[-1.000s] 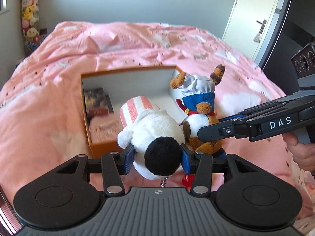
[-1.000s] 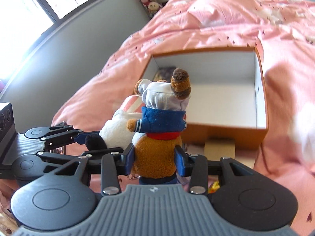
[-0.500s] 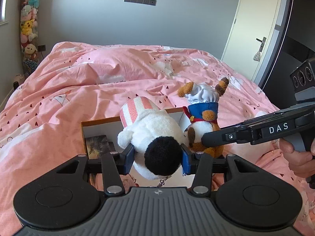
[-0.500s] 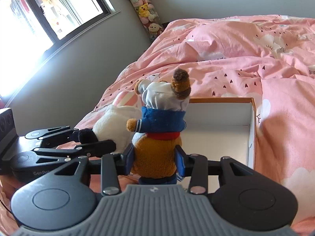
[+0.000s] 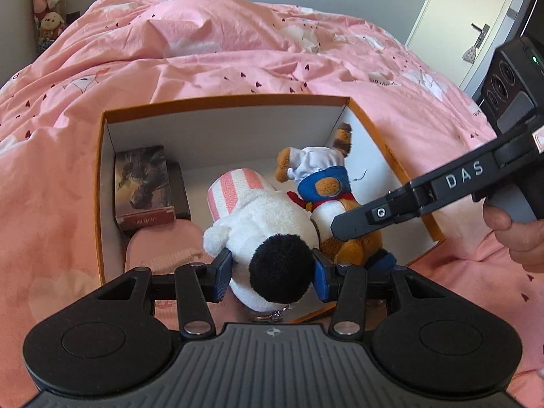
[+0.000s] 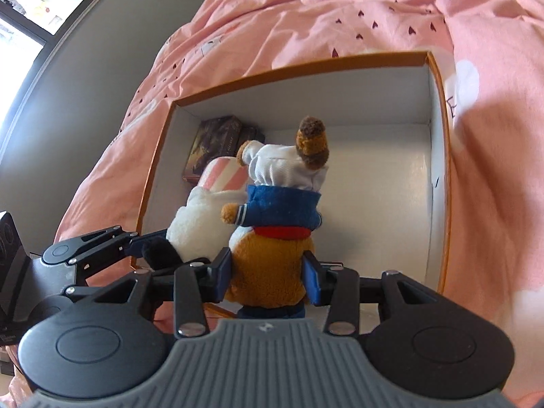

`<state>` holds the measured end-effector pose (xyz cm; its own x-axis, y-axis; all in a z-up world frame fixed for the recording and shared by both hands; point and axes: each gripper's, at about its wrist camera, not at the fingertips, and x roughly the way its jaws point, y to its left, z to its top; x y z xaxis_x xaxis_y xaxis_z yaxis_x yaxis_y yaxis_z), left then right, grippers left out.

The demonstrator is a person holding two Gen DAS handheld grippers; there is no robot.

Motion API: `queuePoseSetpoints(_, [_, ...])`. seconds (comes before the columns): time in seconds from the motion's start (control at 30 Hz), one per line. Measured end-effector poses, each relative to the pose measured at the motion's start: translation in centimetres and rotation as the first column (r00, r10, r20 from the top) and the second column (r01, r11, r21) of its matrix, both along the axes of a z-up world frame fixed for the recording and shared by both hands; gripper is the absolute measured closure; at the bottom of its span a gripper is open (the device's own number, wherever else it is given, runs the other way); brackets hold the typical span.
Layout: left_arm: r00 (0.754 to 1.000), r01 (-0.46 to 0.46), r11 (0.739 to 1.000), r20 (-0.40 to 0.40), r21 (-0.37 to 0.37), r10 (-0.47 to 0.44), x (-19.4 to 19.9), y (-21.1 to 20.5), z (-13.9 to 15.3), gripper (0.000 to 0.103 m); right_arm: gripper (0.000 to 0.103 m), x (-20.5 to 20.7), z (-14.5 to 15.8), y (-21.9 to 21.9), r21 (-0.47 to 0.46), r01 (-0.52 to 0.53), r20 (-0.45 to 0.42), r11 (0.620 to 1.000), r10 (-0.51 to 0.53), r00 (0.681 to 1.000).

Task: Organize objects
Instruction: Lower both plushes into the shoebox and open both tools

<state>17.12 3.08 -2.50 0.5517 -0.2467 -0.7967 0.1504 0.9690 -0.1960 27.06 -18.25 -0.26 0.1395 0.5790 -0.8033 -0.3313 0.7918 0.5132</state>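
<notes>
Two soft toys hang over the box (image 5: 217, 107): left gripper (image 5: 272, 273) jaws clamp the white dog (image 5: 261, 224), right gripper (image 6: 268, 280) jaws clamp the brown bear (image 6: 272, 255). Inside the box, books (image 5: 142, 183) sit packed at its left wall; both toys await release.

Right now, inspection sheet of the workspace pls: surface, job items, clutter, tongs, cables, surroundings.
Surface: bed with pink duvet, rumpled.
Job's things: orange box, open, white inside; white plush and brown chef plush held over it.
Clutter: dark book and a pink item already in the box, left side.
Tongs: left tongs clamped on the white plush; right tongs clamped on the brown chef plush.
Cables: nothing seen.
Surroundings: white door, grey wall, hanging plush toys, window.
</notes>
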Motion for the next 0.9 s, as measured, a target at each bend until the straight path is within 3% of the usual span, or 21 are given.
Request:
queuePoseSetpoints(0.33, [0.999,0.029,0.994,-0.038,0.106,-0.025,0.4,-1.5,-2.0,0.049,0.057,2.0,-3.2,1.7,-0.037,-0.041,-0.101,0.998,0.037,0.994])
queuePoseSetpoints(0.9, [0.993,0.033,0.992,-0.114,0.118,-0.019,2.0,-1.9,-4.4,0.047,0.056,2.7,-6.9,3.6,-0.141,-0.04,-0.13,0.989,0.021,0.991])
